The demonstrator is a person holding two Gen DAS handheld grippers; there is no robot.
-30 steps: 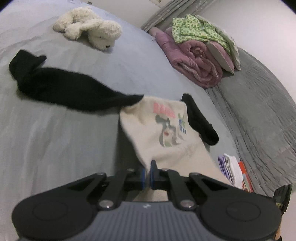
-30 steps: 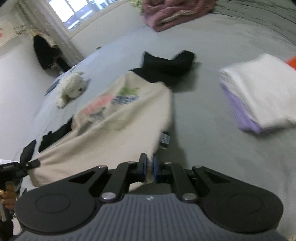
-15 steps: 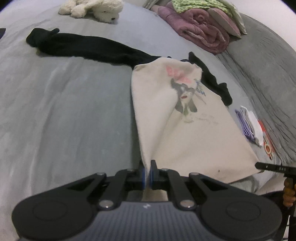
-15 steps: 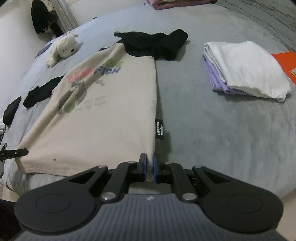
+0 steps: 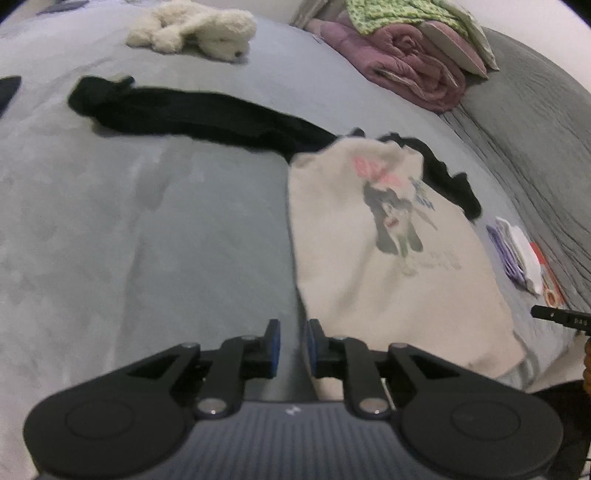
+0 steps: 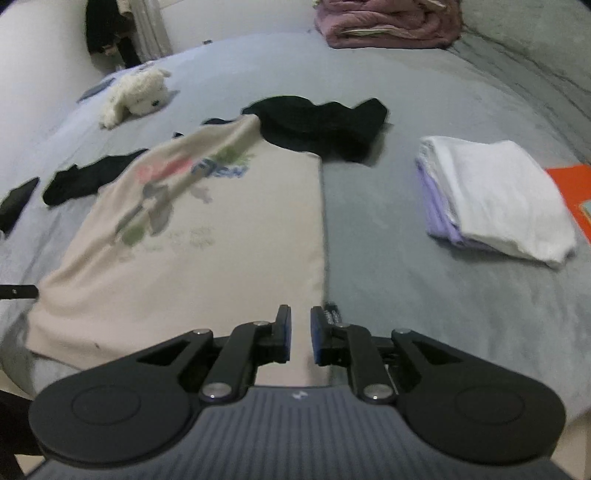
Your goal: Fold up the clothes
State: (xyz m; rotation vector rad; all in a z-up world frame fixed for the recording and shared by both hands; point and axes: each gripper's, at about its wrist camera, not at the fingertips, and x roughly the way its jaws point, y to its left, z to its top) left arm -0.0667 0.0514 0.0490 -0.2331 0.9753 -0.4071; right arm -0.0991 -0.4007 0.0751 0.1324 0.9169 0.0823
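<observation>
The beige T-shirt [image 6: 207,251] lies flat, print side up, on the grey bed cover [image 6: 424,295], with its hem at the near edge of the bed. The left gripper [image 5: 291,341] is at the shirt's left hem corner; its jaws are opening, a narrow gap shows between the blue pads [image 5: 274,345], and the shirt's edge lies at the right pad, with no visible clamping. The right gripper [image 6: 300,338] is at the opposite hem corner; its jaws are likewise opening, and the hem lies below the gap without being pinched. A small black label [image 6: 332,316] projects from the shirt's side seam just beside the right finger. Black garments [image 6: 321,127] lie at the shirt's collar end, partly under it, and extend toward the left side of the bed. A folded stack of white and lilac clothes [image 6: 495,192] sits apart on the right, next to an orange item [image 6: 570,195]. A white plush toy [image 5: 199,31] and a rolled pink quilt [image 5: 406,72] lie farther back.
</observation>
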